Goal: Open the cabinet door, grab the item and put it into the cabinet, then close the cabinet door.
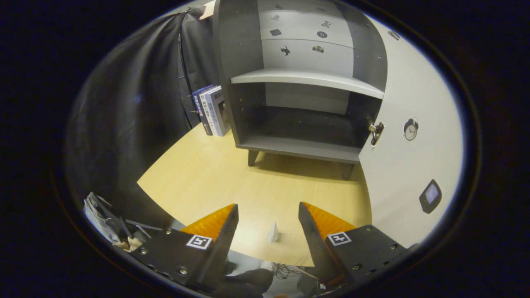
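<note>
No text can be read. A square coded marker (199, 241) is carried on each side of the gripper (268, 211), whose fingers are held apart with nothing gripped. Beyond them to the left, lettering is seen on the books' (212, 109) spines, too small to be made out. Picture stickers (285, 51) are seen inside the cabinet (244, 49), and a clock sticker (410, 129) on its door (410, 174); its numerals cannot be read.

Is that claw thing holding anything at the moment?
No, nothing is held. The claw is open, its two fingers spread apart over the wooden table. A small white item stands on the table between them, untouched. The cabinet beyond stands open.
</note>
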`<state>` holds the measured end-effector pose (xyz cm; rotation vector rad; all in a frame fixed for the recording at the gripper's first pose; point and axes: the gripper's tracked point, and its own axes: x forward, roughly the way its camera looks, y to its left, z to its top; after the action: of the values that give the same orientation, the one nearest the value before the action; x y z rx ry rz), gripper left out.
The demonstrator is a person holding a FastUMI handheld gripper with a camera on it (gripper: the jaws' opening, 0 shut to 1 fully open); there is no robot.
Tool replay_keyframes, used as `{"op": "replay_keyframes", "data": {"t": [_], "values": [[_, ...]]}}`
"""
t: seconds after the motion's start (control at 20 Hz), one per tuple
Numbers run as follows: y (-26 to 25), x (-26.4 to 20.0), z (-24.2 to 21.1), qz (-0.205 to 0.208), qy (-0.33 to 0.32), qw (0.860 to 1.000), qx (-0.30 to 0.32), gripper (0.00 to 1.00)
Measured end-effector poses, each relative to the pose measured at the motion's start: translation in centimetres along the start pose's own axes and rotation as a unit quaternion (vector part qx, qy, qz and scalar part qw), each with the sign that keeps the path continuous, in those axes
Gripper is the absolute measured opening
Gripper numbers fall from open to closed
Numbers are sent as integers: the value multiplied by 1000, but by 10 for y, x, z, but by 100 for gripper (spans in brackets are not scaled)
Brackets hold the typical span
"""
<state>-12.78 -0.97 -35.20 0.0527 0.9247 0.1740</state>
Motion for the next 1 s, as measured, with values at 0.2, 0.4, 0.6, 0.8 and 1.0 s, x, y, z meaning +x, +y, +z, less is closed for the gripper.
{"op": "replay_keyframes", "data": {"t": [0.2,0.4,0.6,0.8,1.0], "values": [[-2,11,-24,-5,23,1000,4,86],[-6,20,-46,-9,45,999,15,86],[-6,27,-67,-10,68,998,5,86],[-5,51,-84,-16,87,996,-9,86],[-3,80,-107,-17,127,992,-1,86]]}}
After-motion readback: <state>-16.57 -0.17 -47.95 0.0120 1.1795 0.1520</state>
